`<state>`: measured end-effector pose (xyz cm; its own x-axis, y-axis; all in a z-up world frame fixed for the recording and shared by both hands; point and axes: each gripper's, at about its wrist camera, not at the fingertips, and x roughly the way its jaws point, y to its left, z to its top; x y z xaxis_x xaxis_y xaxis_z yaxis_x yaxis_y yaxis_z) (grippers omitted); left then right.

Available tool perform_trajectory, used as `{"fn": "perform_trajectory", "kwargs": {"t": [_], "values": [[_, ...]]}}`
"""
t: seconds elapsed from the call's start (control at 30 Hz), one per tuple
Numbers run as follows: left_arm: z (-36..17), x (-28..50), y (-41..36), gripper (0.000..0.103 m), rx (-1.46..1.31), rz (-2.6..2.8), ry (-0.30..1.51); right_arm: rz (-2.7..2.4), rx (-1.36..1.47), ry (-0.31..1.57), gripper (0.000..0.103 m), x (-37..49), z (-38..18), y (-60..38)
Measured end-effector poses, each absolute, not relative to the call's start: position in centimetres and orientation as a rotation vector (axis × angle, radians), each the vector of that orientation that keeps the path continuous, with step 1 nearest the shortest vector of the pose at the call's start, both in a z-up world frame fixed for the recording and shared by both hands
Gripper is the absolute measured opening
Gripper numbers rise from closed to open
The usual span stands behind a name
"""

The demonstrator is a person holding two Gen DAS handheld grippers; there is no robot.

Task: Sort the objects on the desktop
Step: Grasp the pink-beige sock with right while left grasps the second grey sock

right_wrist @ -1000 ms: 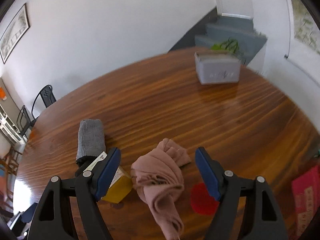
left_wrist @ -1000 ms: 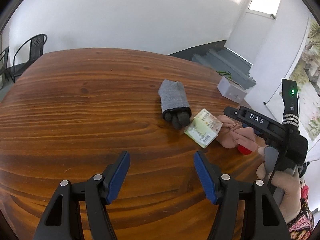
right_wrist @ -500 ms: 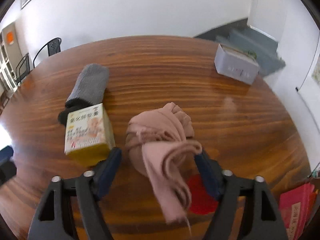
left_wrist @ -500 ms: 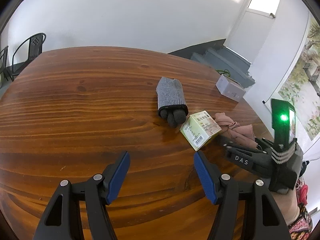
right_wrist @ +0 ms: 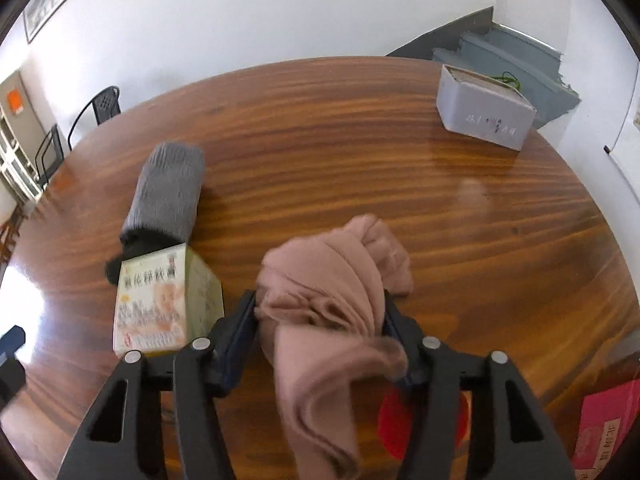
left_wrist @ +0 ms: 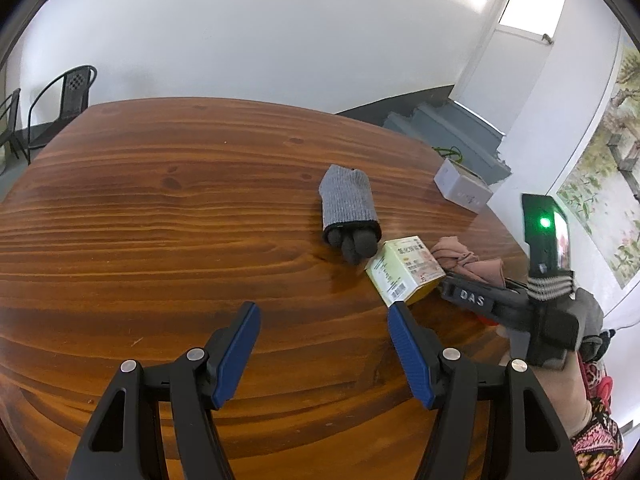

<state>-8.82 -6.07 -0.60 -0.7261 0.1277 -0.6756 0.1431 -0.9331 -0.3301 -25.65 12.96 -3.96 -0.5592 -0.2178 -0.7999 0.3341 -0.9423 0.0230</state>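
Both right gripper [right_wrist: 320, 320] jaws closing, pink cloth [right_wrist: 332, 280] bunched between them

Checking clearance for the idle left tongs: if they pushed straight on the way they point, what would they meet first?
Most likely bare brown wooden table; the left tongs stand open and empty. The rolled grey knit sock lies farther ahead, slightly right; depth is uncertain.

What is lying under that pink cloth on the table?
Beneath the pink cloth a flat red thing shows on the table, near the right gripper, whose jaws are closing around the cloth. The cloth and gripper cover most of it, so I cannot tell what it is.
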Motion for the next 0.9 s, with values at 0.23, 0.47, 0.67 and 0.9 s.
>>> {"fn": "perform_trajectory", "kwargs": {"t": [0.23, 0.47, 0.67, 0.9], "values": [[-0.8, -9.9, -5.2, 0.068, 1.183, -2.875, 0.572, -2.575, 1.144, 0.08, 0.058, -20.5, -1.6, 16.8], [1.5, -15.5, -3.6, 0.068, 1.142, -2.927, 0.5, -2.619, 0.924, 0.02, 0.058, -13.3, 2.3, 20.7], [2.2, -21.2, -2.2, 0.068, 1.178, -2.93, 0.4, -2.609, 0.825, -0.094, 0.058, -9.9, 3.6, 22.9], [-0.5, -24.9, -2.1, 0.068, 1.288, -2.839, 0.325, -2.574, 0.784, -0.197, 0.058, -9.2, 4.5, 24.5]]}}
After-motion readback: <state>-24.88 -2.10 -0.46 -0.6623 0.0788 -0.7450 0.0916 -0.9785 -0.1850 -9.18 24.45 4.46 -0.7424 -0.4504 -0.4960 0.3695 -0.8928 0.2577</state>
